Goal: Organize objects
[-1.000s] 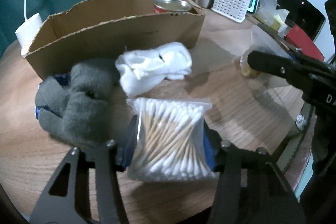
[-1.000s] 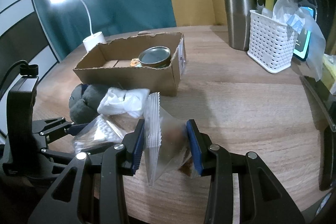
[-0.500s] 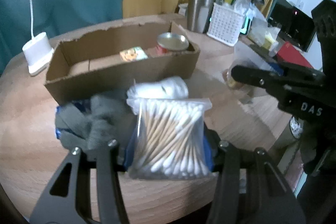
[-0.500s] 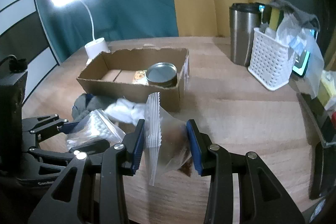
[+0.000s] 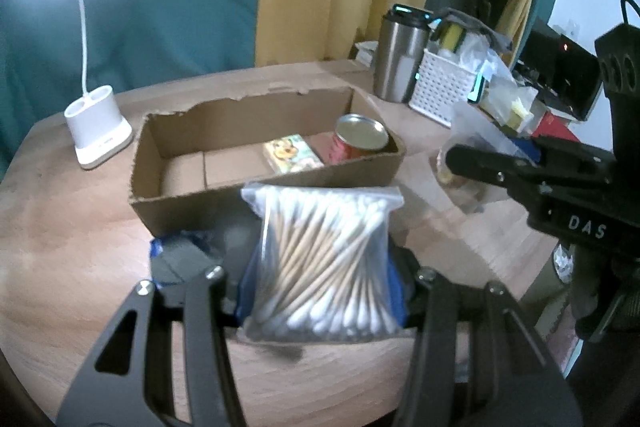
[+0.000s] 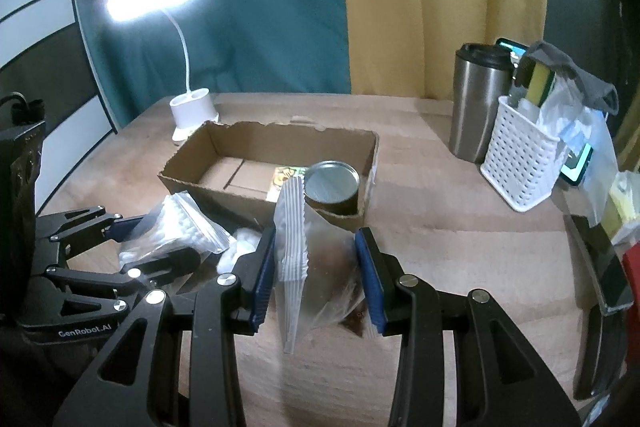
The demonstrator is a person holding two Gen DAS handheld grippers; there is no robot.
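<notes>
Both tongs loaded: left gripper (image 5: pixel 320 291) clamps the cotton swab bag (image 5: pixel 324 263), right gripper (image 6: pixel 316 279) clamps a clear zip bag (image 6: pixel 316 251) with brown contents, both held above the table (image 6: pixel 460 267), just short of the cardboard box (image 6: pixel 240 195). Likely next: clear the near wall, drop each into the empty left half, away from the can (image 6: pixel 331 187).

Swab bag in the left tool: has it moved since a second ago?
Yes. The swab bag has risen: it sat low in front of the box wall, and now the view looks down into the box.
</notes>
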